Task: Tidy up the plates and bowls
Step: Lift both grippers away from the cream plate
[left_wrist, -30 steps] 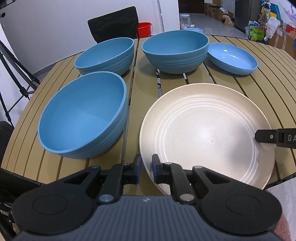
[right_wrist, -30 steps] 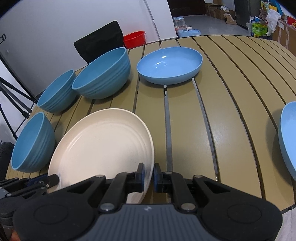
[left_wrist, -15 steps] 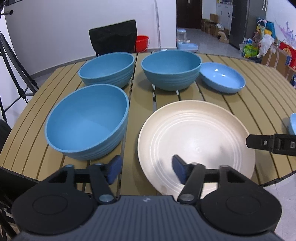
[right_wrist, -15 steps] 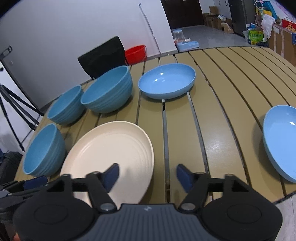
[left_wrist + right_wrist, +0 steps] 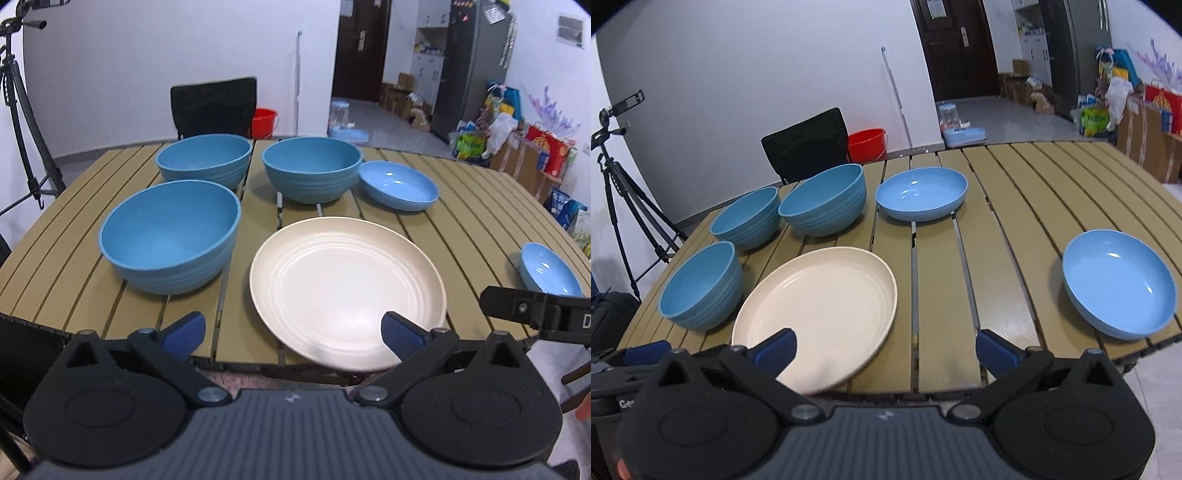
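Both the left tongs (image 5: 291, 332) and right tongs (image 5: 884, 349) gape released; the plate (image 5: 347, 280), overhanging the table (image 5: 461, 206) edge at 6 o'clock, could tip off if bumped.

Slatted tan table (image 5: 461, 206), dishes laid out on top.

Three deep blue bowls (image 5: 170, 236) (image 5: 203, 158) (image 5: 312, 168) grouped at left. Cream plate (image 5: 347, 284) beside the nearest bowl, its rim overhanging the near edge. Two shallow blue dishes: one (image 5: 921, 194) beside the far bowls, one (image 5: 1119, 282) well apart at right, near edge.
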`<state>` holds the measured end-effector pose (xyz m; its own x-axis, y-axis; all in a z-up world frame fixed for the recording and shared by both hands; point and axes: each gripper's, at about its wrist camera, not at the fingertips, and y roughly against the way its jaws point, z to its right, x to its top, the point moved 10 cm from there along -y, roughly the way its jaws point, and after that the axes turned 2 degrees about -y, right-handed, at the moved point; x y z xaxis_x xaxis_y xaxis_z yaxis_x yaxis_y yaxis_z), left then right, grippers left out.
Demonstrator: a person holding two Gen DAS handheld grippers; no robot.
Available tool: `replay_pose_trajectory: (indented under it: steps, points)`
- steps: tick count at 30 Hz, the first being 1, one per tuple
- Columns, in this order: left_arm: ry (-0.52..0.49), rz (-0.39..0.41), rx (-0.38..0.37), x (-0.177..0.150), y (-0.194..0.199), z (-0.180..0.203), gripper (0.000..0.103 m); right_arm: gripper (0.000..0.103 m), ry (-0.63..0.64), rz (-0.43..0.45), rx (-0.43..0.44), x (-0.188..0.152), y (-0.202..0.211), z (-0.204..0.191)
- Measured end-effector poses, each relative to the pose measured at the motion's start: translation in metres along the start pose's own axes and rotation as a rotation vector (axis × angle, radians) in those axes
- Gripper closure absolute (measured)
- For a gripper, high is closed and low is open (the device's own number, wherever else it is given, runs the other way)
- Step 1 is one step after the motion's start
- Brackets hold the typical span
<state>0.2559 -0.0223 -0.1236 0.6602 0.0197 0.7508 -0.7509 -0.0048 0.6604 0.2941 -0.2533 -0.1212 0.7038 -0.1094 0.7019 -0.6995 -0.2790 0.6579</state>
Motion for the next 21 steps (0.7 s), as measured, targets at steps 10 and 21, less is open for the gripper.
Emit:
replay_pose_trajectory:
  steps: [10,21]
  points:
    - [-0.046,0.115,-0.022,-0.012,0.033,0.016,0.0,0.0,0.016,0.075,-0.038,-0.028,0.041,0.006]
    - [-0.049,0.12,-0.033,-0.016,0.036,0.018,0.0,0.0,0.014,0.122,-0.043,-0.028,0.057,0.01]
